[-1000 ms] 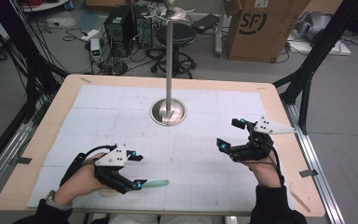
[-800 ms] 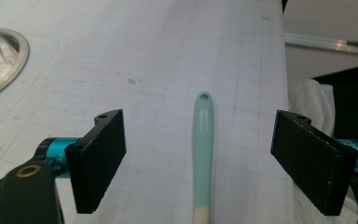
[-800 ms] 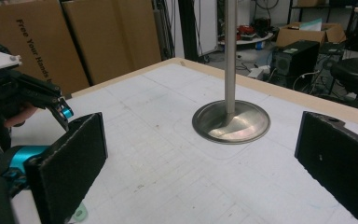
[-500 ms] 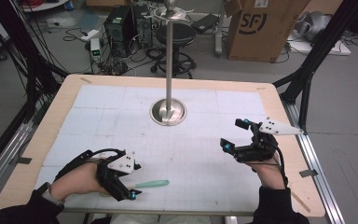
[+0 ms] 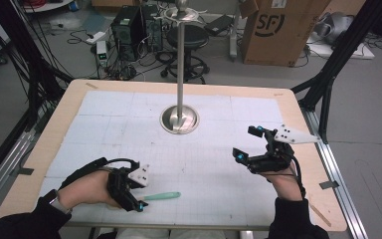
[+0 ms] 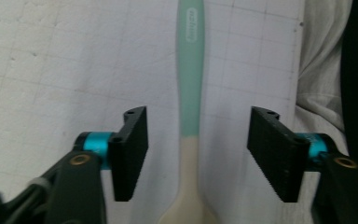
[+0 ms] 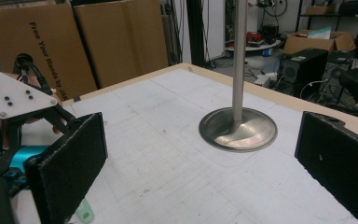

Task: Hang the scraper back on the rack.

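Note:
A utensil with a mint-green handle and a cream head (image 5: 161,196) lies flat near the table's front edge. My left gripper (image 5: 138,201) is low over its head end. In the left gripper view the utensil (image 6: 189,93) runs between the two black pads (image 6: 130,149), with a gap on each side. The left gripper (image 6: 198,154) has just been closing on it, and neither pad touches it. My right gripper (image 5: 246,143) is held above the table's right side, open, with nothing between its pads (image 7: 70,168).
A metal pole on a round steel base (image 5: 179,119) stands at the table's middle back, also seen ahead of the right gripper (image 7: 237,128). White gridded paper (image 5: 209,174) covers the table. Cardboard boxes, a stool and cables lie beyond the far edge.
The left gripper's jaws stand narrower around the utensil than before, and the left hand has shifted slightly. The right gripper has stayed where it was.

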